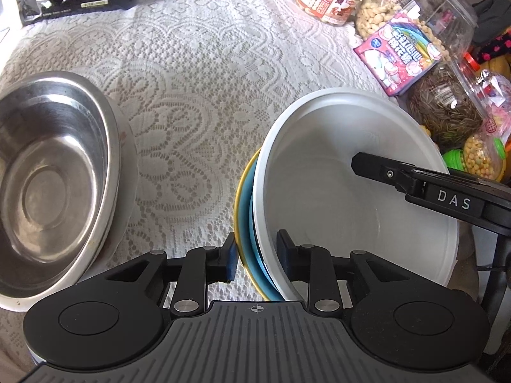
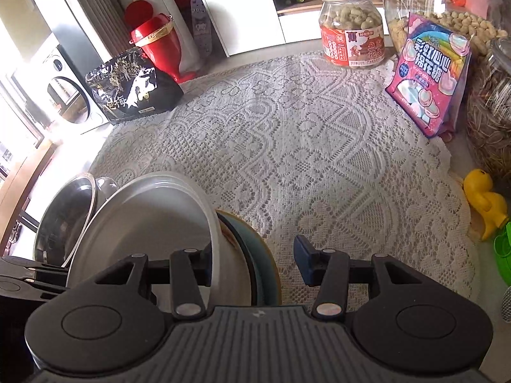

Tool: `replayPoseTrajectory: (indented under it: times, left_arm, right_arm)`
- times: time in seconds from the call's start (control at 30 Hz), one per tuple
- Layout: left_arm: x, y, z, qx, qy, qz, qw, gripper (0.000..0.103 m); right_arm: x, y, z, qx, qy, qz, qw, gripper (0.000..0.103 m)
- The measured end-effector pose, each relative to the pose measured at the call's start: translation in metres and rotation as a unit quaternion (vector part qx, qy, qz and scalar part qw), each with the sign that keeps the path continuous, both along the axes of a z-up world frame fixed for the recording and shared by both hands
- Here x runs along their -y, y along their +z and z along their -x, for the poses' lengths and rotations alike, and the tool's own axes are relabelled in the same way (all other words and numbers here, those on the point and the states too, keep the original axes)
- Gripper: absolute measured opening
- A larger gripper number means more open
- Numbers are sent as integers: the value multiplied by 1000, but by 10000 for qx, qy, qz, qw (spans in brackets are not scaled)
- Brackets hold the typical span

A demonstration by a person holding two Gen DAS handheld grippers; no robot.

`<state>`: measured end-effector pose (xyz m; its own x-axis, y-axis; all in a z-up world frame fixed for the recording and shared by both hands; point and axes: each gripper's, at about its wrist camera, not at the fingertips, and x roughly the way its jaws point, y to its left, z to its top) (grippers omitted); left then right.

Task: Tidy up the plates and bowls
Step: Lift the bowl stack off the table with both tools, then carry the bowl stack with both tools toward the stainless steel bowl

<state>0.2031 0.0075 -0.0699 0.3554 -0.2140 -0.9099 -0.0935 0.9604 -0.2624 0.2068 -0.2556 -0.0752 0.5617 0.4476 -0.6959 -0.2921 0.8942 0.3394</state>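
Two handheld grippers meet on a stack of dishes over a lace-covered table: nearest the lens, the left gripper (image 1: 257, 257) pinches the stack's near edge, one blue pad outside the yellow-rimmed plate (image 1: 238, 198), the other inside the white bowl (image 1: 345, 191), with a blue plate (image 1: 252, 245) sandwiched between. The right gripper (image 2: 255, 260) straddles the opposite edge, its left finger inside the white bowl while its right pad (image 2: 305, 255) stands clear of the plates' rim, jaws spread and not pressing on that side. The stack tilts steeply on the lace tablecloth (image 1: 198, 73). Just beside it, to the left, a steel bowl (image 1: 48, 175) rests tilted. Farther back stand a pink marshmallow packet (image 2: 431, 73), a jar of peanuts (image 2: 351, 28), clear snack jars and a black snack bag (image 2: 127, 89) near the table's far edge
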Motion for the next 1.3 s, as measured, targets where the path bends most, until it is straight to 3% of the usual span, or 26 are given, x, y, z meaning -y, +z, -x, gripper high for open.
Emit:
replayPoseTrajectory:
  times: [0.27,0.6,0.8,1.0,1.3]
  left_arm:
    - [1,0,-1,-44,-199,-62,9998,30]
    - [-2,22,9,373,-208,-173,9989,32]
    - [1,26,3,375,-236,-124,9989,40]
    - [4,27,1,395,-326,-228,9984,41]
    - [2,7,-4,89,-415,-104,9990,38]
  right_arm:
    - [0,2,6,82,-47,71,9999,47]
    - [12,15,18,328,-73,-57,9994,47]
    - [9,-2,5,-116,-122,-62,9998,45]
    - [7,-15,6,-389,-49,23,9992,43]
    - [7,-21,6,-843,197,-476,9951,44]
